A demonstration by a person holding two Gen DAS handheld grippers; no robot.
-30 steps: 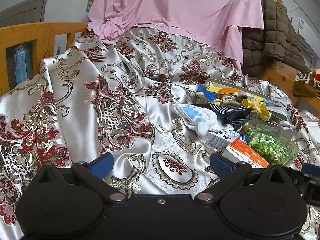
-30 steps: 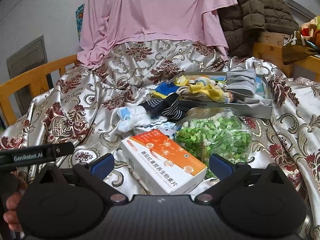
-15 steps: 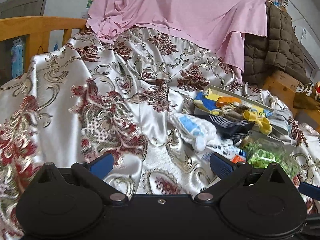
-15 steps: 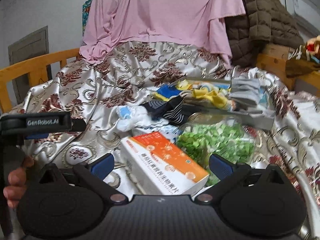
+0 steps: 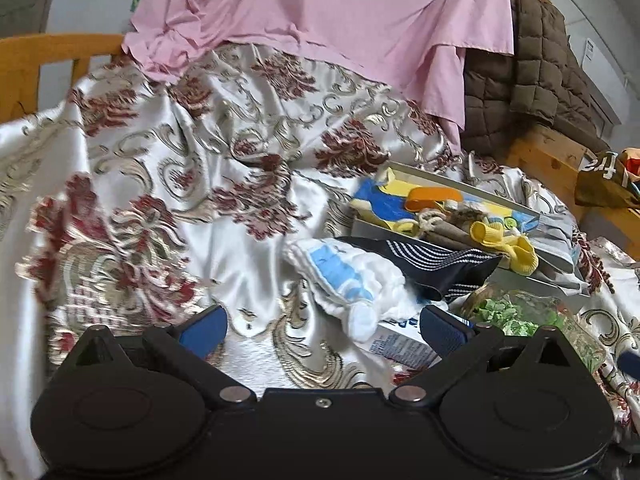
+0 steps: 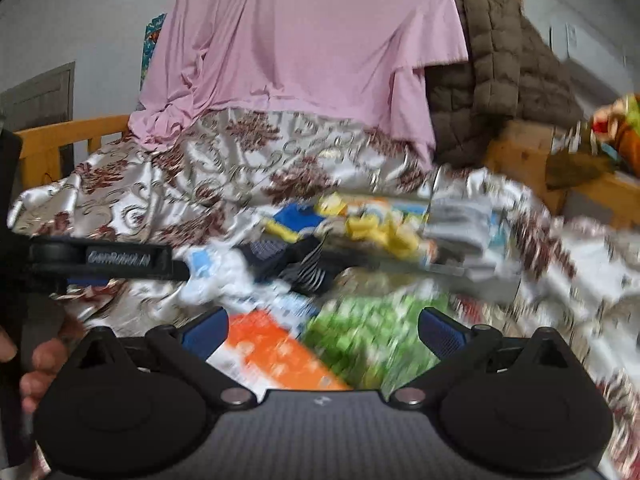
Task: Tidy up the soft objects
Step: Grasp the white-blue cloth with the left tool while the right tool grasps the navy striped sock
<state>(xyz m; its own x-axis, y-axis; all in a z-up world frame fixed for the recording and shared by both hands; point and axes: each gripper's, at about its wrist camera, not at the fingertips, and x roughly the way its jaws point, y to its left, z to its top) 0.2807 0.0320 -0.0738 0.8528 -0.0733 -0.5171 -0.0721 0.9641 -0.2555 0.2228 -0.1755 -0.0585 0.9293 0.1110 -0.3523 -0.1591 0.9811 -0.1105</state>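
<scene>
Both claws have pushed forward since a second ago — right view now blurred | left gripper [image 5: 322, 326] spread wide, empty, over the brocade cloth [image 5: 168, 184] | white-and-blue sock [image 5: 344, 276] just ahead, between its fingers | right gripper [image 6: 322, 328] gaping, empty — orange box [image 6: 276, 354] and green bag [image 6: 372, 328] between its fingers.

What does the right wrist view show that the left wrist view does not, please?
Only the right wrist view shows the left gripper from outside, a hand below it, and the orange box.

Only the left wrist view gives a sharp look at the orange item in the tray.

Both show the white and blue cloth, striped sock and pink sheet.
</scene>
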